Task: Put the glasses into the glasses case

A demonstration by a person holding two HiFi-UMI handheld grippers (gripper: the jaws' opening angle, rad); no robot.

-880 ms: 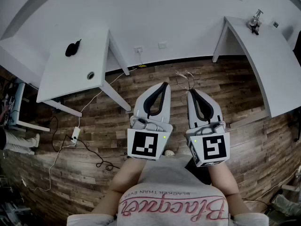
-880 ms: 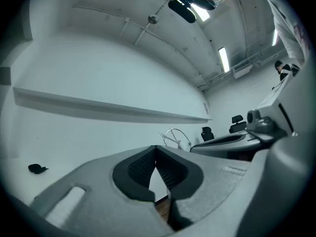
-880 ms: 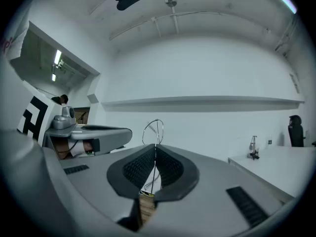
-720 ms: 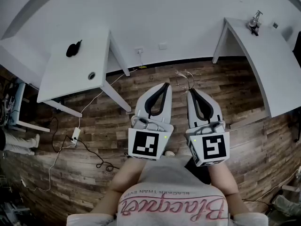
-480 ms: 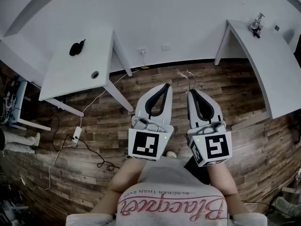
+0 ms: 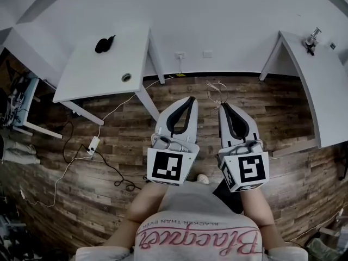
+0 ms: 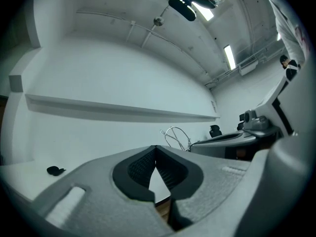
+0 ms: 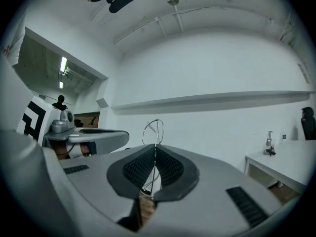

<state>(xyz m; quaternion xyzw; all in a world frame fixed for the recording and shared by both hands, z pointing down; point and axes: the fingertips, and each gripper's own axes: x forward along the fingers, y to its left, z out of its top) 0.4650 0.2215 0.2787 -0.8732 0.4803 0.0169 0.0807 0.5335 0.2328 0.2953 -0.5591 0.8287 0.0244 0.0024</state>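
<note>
I am looking steeply down on a person standing on the wooden floor (image 6: pixel 81 167) with both grippers held out side by side in front of the body. The right gripper (image 8: pixel 154 146) is pinching the glasses (image 8: pixel 154 128): its fingers are pressing together on the thin wire frame, which is sticking out past the fingertips as a loop. The left gripper (image 7: pixel 156 148) is carrying nothing, and its fingers are meeting at the tips with only wall showing behind them.

Both grippers are hanging over bare floor, well apart from either piece of furniture. A white tabletop (image 6: pixel 92 78) is standing ahead and to the left, carrying a small dark object (image 6: pixel 105 43) near its far edge; I cannot tell whether this is the glasses case. A second white tabletop (image 6: pixel 326 97) is running along the right, with a small metal item (image 6: pixel 312 38) at its far end. A power strip (image 6: pixel 93 144) and its cable are lying on the floor under the left tabletop.
</note>
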